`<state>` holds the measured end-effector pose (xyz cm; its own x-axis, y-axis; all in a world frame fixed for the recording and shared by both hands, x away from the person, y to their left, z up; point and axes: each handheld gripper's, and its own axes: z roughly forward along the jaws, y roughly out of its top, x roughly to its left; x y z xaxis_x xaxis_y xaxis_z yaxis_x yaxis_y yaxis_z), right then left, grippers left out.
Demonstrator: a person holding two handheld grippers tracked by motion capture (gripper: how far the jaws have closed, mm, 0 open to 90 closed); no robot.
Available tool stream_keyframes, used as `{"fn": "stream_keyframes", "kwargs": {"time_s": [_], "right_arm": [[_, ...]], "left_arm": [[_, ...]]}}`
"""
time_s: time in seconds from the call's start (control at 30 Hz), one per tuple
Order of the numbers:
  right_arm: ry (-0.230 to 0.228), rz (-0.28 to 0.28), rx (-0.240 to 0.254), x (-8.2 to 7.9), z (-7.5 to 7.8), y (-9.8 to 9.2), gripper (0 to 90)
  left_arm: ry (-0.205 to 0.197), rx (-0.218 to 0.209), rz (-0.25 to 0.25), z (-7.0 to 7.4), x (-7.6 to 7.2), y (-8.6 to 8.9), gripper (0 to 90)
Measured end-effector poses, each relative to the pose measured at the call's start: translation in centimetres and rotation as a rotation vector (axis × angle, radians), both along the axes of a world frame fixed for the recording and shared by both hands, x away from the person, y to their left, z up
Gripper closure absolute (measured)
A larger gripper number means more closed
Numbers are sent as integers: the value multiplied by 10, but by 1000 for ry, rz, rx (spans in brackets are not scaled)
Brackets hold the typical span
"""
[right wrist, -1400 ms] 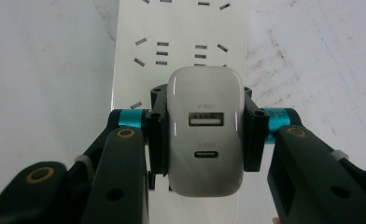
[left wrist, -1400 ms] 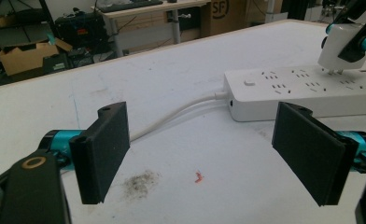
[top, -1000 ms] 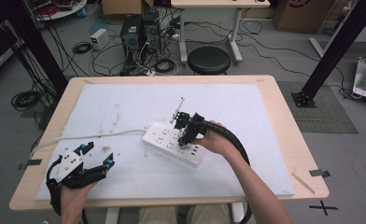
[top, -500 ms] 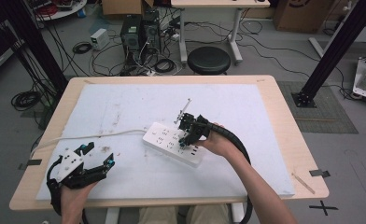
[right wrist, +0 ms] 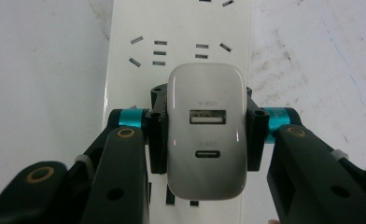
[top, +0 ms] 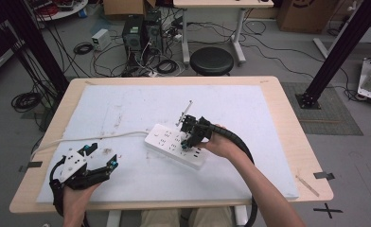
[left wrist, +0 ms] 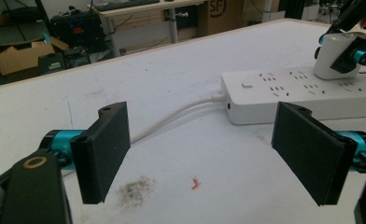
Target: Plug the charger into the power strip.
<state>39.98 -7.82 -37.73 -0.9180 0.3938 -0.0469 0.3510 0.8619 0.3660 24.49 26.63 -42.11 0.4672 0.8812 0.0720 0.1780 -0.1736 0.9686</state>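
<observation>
A white power strip (top: 167, 139) lies across the middle of the white mat, its cable (top: 103, 137) trailing off to the left. My right gripper (top: 189, 137) stands over the strip's right half, pointing down. It is shut on a white USB charger (right wrist: 205, 130), one pad on each side. The charger's (left wrist: 333, 60) base meets the top of the strip (left wrist: 288, 91); its prongs are hidden. My left gripper (top: 103, 156) rests near the front left of the mat, open, with nothing between its pads (left wrist: 106, 149).
The strip's white cable (left wrist: 172, 119) runs across the mat just beyond the left gripper's jaws. A grey smudge (left wrist: 134, 189) and a small red speck (left wrist: 195, 183) mark the mat. Beyond the table's far edge stand a stool (top: 212, 59) and tangled cables.
The right gripper with the charger has shifted slightly over the strip. The left gripper has stayed where it was, still open.
</observation>
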Motion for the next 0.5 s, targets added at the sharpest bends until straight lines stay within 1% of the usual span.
{"fn": "stream_keyframes", "kwargs": {"time_s": [0.13, 0.17, 0.2, 0.27, 0.33, 0.37, 0.47, 0.5], "right_arm": [[-1, -2, 19, 0, -2, -2, 637], [-10, -6, 15, -2, -2, -1, 637], [-22, -5, 23, -3, -3, -2, 637], [-31, -8, 38, -5, -4, -4, 637], [-26, -8, 38, -4, -4, -4, 638], [-14, -7, 54, -2, -5, -7, 637], [25, -18, 77, 3, -6, -9, 637], [26, -13, 77, 3, -7, -9, 637]], "left_arm": [[0, -1, 2, 1, 0, 0, 197], [1, 1, 1, 0, -1, 0, 197], [2, 1, 3, 0, -1, 0, 197], [6, -2, 3, -1, 0, 0, 197], [10, 6, 1, -1, 0, 1, 198], [5, 3, 3, -1, 1, 1, 198], [4, 1, 4, 0, 1, 2, 198], [5, -3, 4, 0, 1, 2, 199]]}}
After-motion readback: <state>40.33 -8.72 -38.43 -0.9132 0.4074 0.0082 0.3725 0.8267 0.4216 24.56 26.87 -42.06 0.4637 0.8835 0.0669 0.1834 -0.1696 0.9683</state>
